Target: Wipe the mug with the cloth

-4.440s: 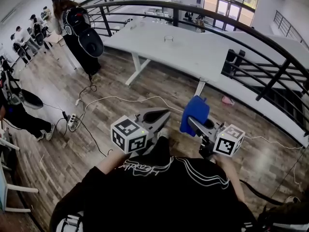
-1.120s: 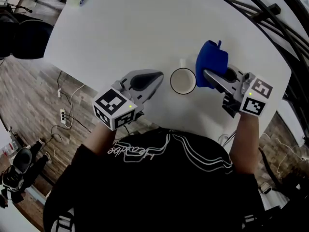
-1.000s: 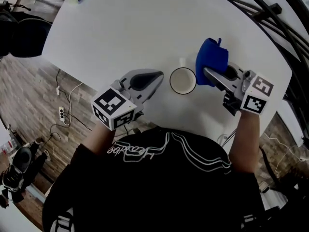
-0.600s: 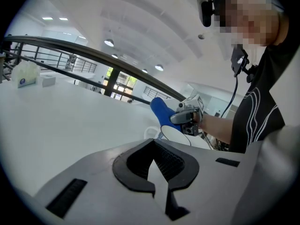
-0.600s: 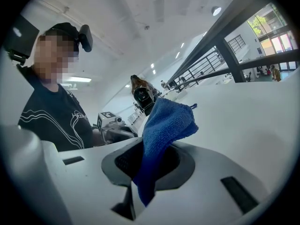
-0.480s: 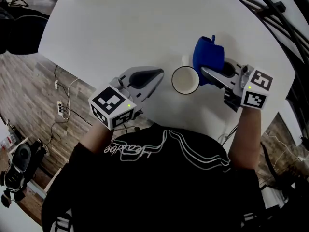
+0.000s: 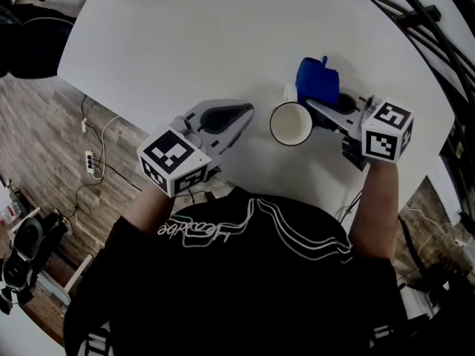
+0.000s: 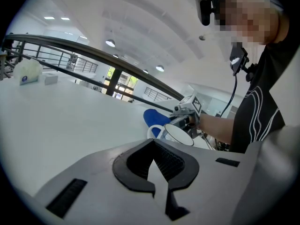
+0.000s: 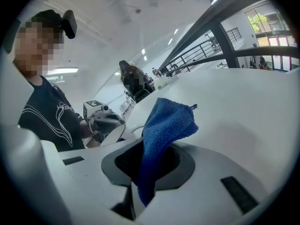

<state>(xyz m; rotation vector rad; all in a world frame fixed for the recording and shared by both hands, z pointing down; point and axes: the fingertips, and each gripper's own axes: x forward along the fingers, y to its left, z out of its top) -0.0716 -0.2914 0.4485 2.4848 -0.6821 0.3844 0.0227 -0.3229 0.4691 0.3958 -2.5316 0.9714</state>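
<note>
The mug (image 7: 291,123) is standing upright on the white tabletop (image 7: 185,43), between the two grippers. The right gripper (image 7: 318,110) is pinching the blue cloth (image 7: 318,81) in its jaws, holding it just beside the mug's far right side. The left gripper (image 7: 243,114) is hovering near the mug's left, its jaws closed on nothing.

Table (image 7: 185,43) lies open beyond the mug (image 7: 291,123).

Head view steeply down over the table (image 7: 185,35) — both gripper views low, toward each other, mug (image 7: 291,124) shared.
</note>
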